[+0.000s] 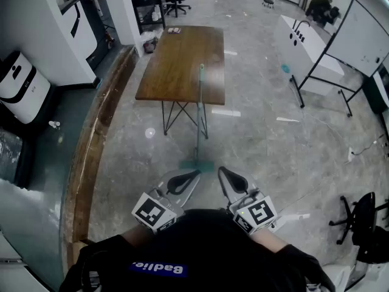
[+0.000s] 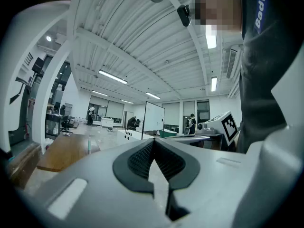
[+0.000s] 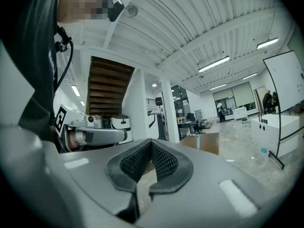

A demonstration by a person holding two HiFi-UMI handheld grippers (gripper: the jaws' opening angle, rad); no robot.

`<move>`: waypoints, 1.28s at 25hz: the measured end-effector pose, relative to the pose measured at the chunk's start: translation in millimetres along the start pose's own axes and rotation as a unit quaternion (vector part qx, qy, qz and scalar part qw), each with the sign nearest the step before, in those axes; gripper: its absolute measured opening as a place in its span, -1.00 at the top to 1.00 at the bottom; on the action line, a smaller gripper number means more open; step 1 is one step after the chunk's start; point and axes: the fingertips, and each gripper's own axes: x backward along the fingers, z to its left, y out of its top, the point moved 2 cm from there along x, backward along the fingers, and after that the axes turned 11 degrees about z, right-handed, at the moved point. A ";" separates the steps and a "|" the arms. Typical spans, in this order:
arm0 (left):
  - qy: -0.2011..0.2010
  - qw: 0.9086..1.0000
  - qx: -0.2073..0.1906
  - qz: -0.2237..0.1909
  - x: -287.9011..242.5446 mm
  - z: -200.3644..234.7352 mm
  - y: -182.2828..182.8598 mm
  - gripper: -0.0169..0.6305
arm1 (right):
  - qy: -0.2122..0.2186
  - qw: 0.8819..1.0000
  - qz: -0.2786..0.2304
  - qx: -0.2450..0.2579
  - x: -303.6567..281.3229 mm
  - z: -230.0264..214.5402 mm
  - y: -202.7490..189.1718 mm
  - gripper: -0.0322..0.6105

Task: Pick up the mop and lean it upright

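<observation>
Fingers (image 2: 138, 159) of the left gripper (image 1: 194, 174) closed pad against pad, nothing between them, held level and low in front of the person's body.

Just ahead and slightly to the right, the teal mop (image 1: 199, 123): mop head (image 1: 196, 164) down on the grey floor (image 1: 267, 139), handle (image 1: 200, 90) rising to the near edge of the wooden worktop (image 1: 173, 66) and apparently resting against it, so upright rather than lying flat. Well clear of both grippers, touched by neither.

Probably light for its length, with a thin, stiff, smooth handle and a soft, flat head. Top-heavy feel unlikely, but prone to sliding sideways along the worktop edge or skating out at the head on the polished floor.

Best taken on the handle around mid-height or a bit above, fingers opened first and then closed squarely across the shaft, never on the floppy head. Smooth round shaft likely to twist or slip in a loose grip, so a firm pinch, with a second hold lower down for steering.

Farther right, the right gripper (image 1: 222, 171), likewise level, fingers (image 3: 161, 161) shut on nothing.
</observation>
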 end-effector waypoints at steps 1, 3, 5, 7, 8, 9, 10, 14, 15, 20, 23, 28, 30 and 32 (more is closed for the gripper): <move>-0.001 1.000 0.000 0.001 -0.3 -0.6 -0.4 0.89 | -0.001 1.000 -0.001 0.001 0.7 -0.3 -0.3 0.89; -0.003 1.000 0.001 0.003 -1.5 -1.8 -1.1 0.89 | -0.002 1.000 -0.001 0.001 1.9 -1.1 -1.1 0.89; -0.005 1.000 0.002 0.004 -3.7 -2.9 -1.6 0.89 | -0.002 1.000 0.001 0.001 3.1 -2.7 -2.3 0.89; -0.006 1.000 0.002 0.005 -5.9 -3.5 -1.5 0.89 | -0.003 1.000 0.004 0.001 4.0 -4.8 -3.7 0.89; -0.007 1.000 0.002 0.005 -6.9 -3.5 -1.2 0.89 | -0.004 1.000 0.004 0.001 4.2 -5.9 -4.0 0.89; -0.007 1.000 0.003 0.005 -8.0 -3.3 -1.2 0.89 | -0.003 1.000 0.004 0.000 4.3 -6.9 -4.1 0.89; -0.007 1.000 0.004 0.005 -9.2 -3.0 -1.4 0.89 | -0.002 1.000 0.003 -0.003 4.2 -8.1 -4.0 0.89; -0.003 1.000 0.002 0.004 -15.6 -1.8 -6.8 0.89 | 0.000 1.000 -0.002 -0.010 6.6 -15.2 -4.3 0.89; -0.002 1.000 0.001 0.005 -17.6 -1.9 -7.0 0.89 | 0.000 1.000 -0.003 -0.010 7.6 -17.5 -4.4 0.89; 0.004 1.000 0.004 0.009 -31.6 -6.9 -0.4 0.89 | 0.000 1.000 -0.005 -0.014 15.3 -32.9 -3.7 0.88; 0.010 1.000 0.000 0.009 -43.7 -10.0 -3.0 0.89 | 0.002 1.000 -0.006 -0.015 22.5 -45.0 -4.4 0.88; 0.021 1.000 0.002 0.014 -64.8 -20.1 3.7 0.89 | 0.014 1.000 -0.009 -0.010 34.4 -61.4 -7.1 0.88; 0.025 1.000 0.002 0.018 -75.0 -23.9 2.5 0.89 | 0.020 1.000 -0.010 -0.010 39.4 -69.0 -8.3 0.88; 0.031 0.999 0.004 0.022 -86.6 -29.2 4.2 0.89 | 0.025 1.000 -0.011 -0.007 46.2 -78.8 -9.9 0.88</move>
